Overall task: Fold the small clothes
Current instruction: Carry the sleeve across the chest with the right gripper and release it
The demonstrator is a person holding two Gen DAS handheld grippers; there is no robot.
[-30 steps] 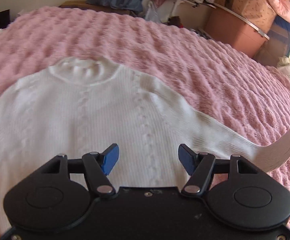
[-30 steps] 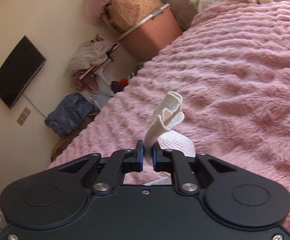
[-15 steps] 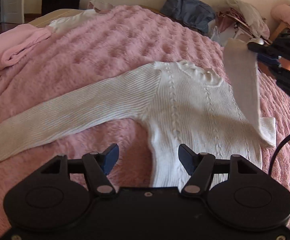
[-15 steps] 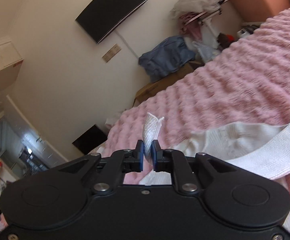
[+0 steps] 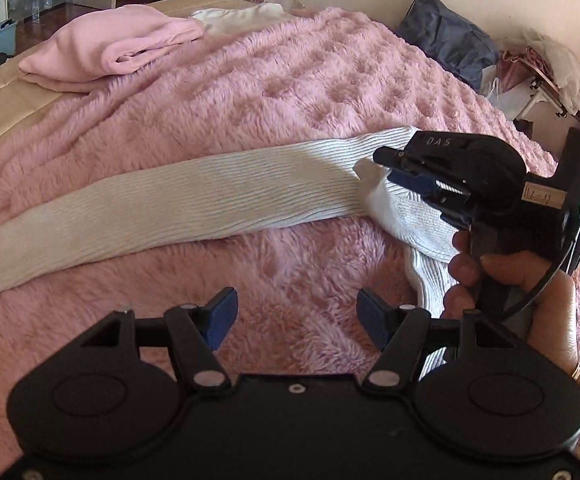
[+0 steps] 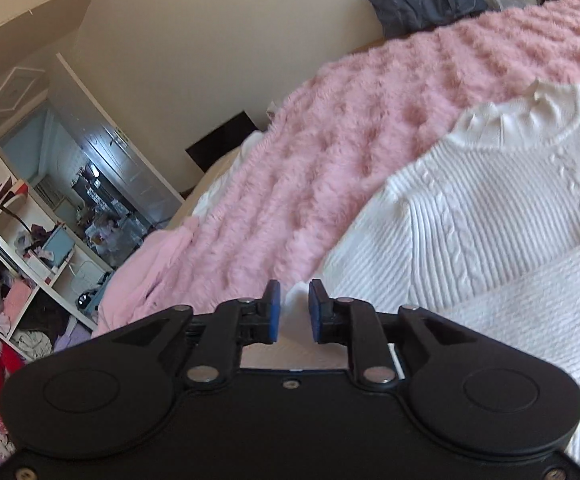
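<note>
Right wrist view: my right gripper (image 6: 293, 312) has just been parting its jaws, cuff (image 6: 294, 294) loose between them.
Sweater (image 6: 489, 216): right of frame, sleeve now folded across it.
Left gripper (image 5: 293, 316): wide apart, empty; other sleeve (image 5: 170, 204) unfolded, next.

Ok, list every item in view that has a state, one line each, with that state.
white sweater: spread flat on the pink blanket, one sleeve folded across its body.
other sleeve: stretched out straight.
sleeve cuff: between the right gripper's pads, no longer pinched.
right gripper: jaws just been opening, slightly apart.
left gripper: open, empty.
pink garment: folded.
</note>
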